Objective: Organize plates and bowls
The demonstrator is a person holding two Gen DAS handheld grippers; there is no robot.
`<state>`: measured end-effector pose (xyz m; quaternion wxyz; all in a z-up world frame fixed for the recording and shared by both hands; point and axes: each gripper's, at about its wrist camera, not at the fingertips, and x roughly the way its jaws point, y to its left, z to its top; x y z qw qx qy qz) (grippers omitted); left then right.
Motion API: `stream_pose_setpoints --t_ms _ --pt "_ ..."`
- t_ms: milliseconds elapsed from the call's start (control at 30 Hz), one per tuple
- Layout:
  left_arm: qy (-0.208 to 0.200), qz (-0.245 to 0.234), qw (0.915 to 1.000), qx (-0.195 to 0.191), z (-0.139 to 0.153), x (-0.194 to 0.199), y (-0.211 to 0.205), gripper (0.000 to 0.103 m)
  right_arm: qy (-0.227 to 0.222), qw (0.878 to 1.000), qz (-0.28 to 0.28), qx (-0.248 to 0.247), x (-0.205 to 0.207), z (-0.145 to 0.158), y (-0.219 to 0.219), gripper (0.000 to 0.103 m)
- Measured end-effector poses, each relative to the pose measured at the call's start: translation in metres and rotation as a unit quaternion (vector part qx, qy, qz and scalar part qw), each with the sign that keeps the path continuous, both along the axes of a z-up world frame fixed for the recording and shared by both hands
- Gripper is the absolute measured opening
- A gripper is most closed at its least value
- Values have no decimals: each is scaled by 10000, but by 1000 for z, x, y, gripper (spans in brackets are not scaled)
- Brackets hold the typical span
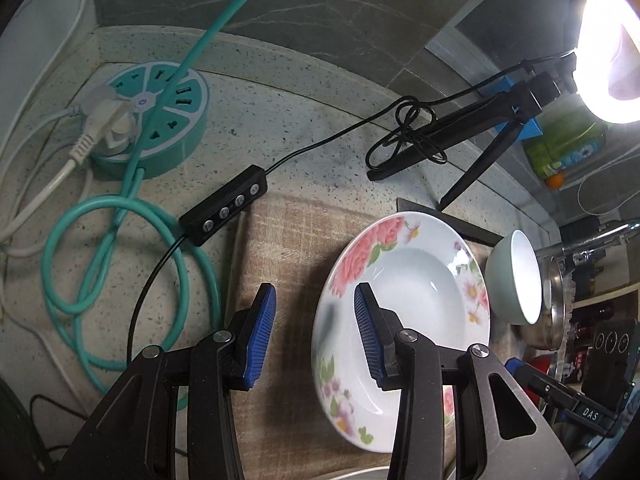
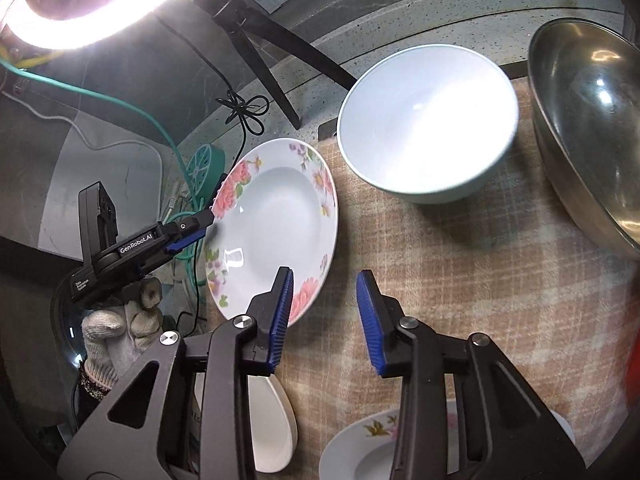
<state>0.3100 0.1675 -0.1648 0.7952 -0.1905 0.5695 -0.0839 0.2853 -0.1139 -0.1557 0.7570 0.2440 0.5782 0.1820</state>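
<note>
The mat [image 2: 460, 280] is my landmark, and everything I must sort lies on it. At its far right sits the steel bowl [image 2: 592, 128], untouched. Left of that, at the mat's far edge, stands the pale bowl [image 2: 428, 120], upright and apart from its neighbours. The flowered plate [image 1: 404, 312] lies flat on the mat's left half. My left gripper [image 1: 316, 332] straddles that plate's left rim, one pad over the well, the other outside over bare mat; its jaws stand part open and I cannot tell whether they touch the rim. My right gripper [image 2: 324, 320] hangs over bare mat just right of the plate's near edge, jaws apart on nothing. So the left is nearer the plate; the pale bowl lies ahead of my right.
</note>
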Motion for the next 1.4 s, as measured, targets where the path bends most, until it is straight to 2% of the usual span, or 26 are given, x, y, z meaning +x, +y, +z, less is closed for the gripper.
stream_pose_setpoints --t_ms 100,200,333,467,567,900,1067,1400 --pt "47 -35 10000 -60 -4 3 0 37 59 10000 8 -28 6 -4 3 31" --pt "95 -49 9999 -110 -7 9 -1 31 127 9999 -11 -55 12 -9 6 23" --pt "134 -101 9998 -127 -10 14 -4 25 183 9998 -5 -100 15 -13 10 21" --pt "106 -184 9997 -118 -9 16 -7 17 200 9996 49 -173 18 -19 16 14" --pt "77 -210 9997 -26 -7 17 -11 17 187 9995 104 -252 19 -21 19 12" --pt "80 -118 9999 -69 -7 11 -13 17 190 9988 207 -401 19 -24 20 9" --pt "62 -129 9999 -93 -5 7 -16 17 283 9992 120 -262 17 -27 16 9" --pt "-50 -222 9996 -138 8 -5 -28 17 231 9995 58 -198 9 -14 8 10"
